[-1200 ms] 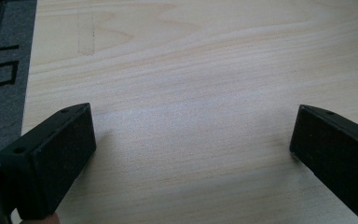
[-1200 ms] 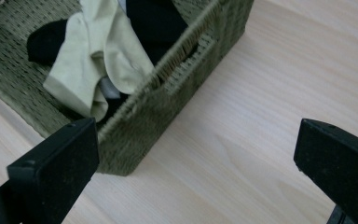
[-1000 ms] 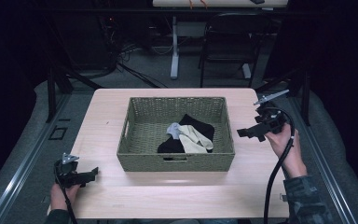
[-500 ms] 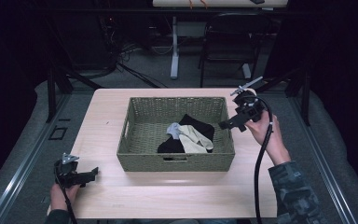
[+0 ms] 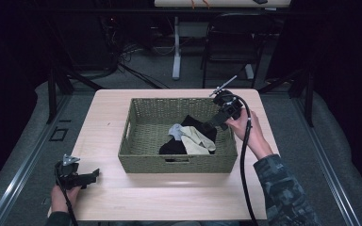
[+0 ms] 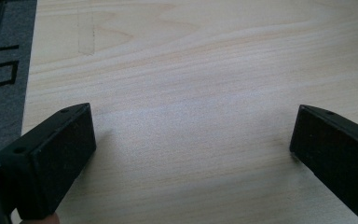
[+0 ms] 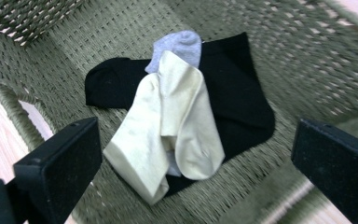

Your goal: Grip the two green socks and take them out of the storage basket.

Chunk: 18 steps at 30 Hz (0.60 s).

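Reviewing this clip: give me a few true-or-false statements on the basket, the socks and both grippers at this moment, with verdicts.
1. The woven olive-green basket holds cream socks lying on black socks. True.
2. The right gripper is clamped on a sock. False: its jaws are open above the socks.
3. The left gripper rests open on the light wooden table. True.
4. A red sock lies beside the basket. False: a small grey sock lies inside it.

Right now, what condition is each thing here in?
Left gripper: jaws wide open, empty, low over the table.
Right gripper: jaws wide open, empty, above the socks.
Basket: upright, holding socks.
Cream socks: lying loose atop the black sock.
Grey sock: partly covered.
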{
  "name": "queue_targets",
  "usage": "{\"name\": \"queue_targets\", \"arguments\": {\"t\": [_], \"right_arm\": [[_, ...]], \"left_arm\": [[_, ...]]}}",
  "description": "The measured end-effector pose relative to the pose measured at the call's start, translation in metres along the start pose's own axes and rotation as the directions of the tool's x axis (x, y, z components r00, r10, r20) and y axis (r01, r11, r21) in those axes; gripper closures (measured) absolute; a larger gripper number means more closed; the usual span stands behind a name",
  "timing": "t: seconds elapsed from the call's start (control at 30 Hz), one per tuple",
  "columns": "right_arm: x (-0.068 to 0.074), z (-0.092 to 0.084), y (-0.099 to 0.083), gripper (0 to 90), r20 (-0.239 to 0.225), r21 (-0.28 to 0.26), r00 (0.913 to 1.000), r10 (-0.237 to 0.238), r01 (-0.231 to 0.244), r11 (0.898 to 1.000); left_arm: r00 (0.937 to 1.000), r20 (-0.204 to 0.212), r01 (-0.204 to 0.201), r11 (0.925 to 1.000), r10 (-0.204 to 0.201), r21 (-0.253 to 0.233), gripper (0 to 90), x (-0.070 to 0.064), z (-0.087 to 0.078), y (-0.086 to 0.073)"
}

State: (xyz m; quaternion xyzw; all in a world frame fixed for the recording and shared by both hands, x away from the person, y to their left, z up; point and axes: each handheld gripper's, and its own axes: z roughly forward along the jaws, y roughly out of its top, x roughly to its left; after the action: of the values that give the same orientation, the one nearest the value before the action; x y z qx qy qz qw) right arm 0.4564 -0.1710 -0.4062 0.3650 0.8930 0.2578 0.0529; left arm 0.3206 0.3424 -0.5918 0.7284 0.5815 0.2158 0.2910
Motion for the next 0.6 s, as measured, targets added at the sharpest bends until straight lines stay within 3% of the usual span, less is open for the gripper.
{"name": "queue_targets", "arguments": {"t": [0.13,0.4,0.6], "right_arm": [[0.003,0.015,0.007,9.7,-0.011,0.019,0.9999,-0.008,0.008,1.0],[0.008,0.043,0.017,10.0,-0.011,0.081,0.9998,-0.014,0.015,0.997],[0.009,0.063,0.019,15.9,-0.003,0.119,1.0,0.003,-0.003,0.993]], "left_arm": [[1.0,0.0,0.0,1.0,0.0,0.0,0.0,0.0,0.0,0.0],[1.0,0.0,0.0,1.0,0.0,0.0,0.0,0.0,0.0,0.0],[1.0,0.0,0.0,1.0,0.0,0.0,0.0,0.0,0.0,0.0]]}}
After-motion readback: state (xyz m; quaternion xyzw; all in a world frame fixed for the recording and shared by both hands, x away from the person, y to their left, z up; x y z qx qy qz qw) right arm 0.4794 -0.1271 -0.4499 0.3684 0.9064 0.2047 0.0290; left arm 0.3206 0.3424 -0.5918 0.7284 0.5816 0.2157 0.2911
